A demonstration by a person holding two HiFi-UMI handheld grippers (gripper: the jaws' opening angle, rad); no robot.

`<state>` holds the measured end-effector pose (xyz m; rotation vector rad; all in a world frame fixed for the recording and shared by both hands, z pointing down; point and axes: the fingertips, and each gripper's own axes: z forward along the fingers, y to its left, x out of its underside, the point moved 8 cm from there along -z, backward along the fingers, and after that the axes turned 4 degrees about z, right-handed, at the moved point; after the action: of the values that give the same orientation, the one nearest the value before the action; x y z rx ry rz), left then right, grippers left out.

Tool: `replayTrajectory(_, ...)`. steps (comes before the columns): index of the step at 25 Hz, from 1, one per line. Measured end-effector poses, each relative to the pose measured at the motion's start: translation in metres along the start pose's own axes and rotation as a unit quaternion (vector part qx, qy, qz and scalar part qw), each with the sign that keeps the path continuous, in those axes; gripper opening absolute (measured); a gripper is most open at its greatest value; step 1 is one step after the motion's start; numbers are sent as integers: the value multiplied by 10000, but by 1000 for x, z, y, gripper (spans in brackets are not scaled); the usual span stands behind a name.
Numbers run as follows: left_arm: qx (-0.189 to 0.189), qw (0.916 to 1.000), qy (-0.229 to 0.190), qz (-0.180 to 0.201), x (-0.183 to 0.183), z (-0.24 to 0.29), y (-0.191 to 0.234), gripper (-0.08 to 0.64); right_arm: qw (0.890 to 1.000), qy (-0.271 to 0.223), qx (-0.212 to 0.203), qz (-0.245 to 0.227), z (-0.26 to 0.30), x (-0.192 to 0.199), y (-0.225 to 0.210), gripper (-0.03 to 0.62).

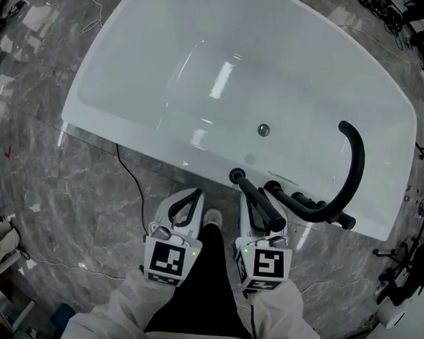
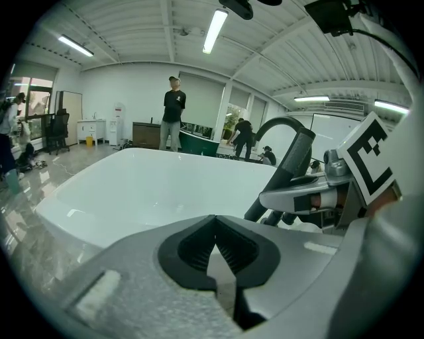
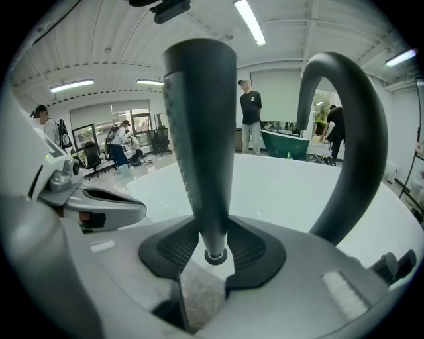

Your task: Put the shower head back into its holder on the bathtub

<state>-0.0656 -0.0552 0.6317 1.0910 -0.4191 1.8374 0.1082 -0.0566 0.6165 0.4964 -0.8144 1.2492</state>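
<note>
The black shower head (image 3: pixel 201 132) stands upright between my right gripper's (image 3: pixel 213 255) pads, which are shut on its thin lower end. In the head view the shower head (image 1: pixel 263 208) slants over the near rim of the white bathtub (image 1: pixel 128 135). Its lower end is right beside a black round holder (image 1: pixel 234 175) on that rim; I cannot tell whether they touch. The right gripper (image 1: pixel 257 198) is just in front of the rim. My left gripper (image 1: pixel 193 197) hangs beside it, shut with nothing between its pads (image 2: pixel 228 248).
A black arched spout (image 1: pixel 351 174) and black knobs (image 1: pixel 303 201) stand on the rim to the right of the holder. The drain (image 1: pixel 263 130) lies in the tub floor. A thin cable (image 1: pixel 129 174) runs over the marble floor. Several people stand far behind the tub (image 2: pixel 173 112).
</note>
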Motion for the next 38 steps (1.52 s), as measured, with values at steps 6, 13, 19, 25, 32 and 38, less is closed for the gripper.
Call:
replayTrajectory(6,-22,9999,77,-70,10,3,4,0,10000,38,-40,-51,8,5,2,137)
replayTrajectory(13,-47,9999,97,-133,14,4,8,0,9999,123,-48,-81,16,7,2,137)
replayTrajectory(19,-54,9998,125,-164,18,6,8,0,9997,219,-44,-82,20,13,1,137)
replayTrajectory(25,-60,9997,142,-212,20,8,11,0,9996,276,-54,-87,26,15,2,137)
replayTrajectory(32,36,9998,119,-180,18,16,8,0,9993,343,-54,-124,32,18,1,137)
replayTrajectory(38,72,9997,144,-183,17,21,6,0,9989,393,-98,-256,38,18,3,137)
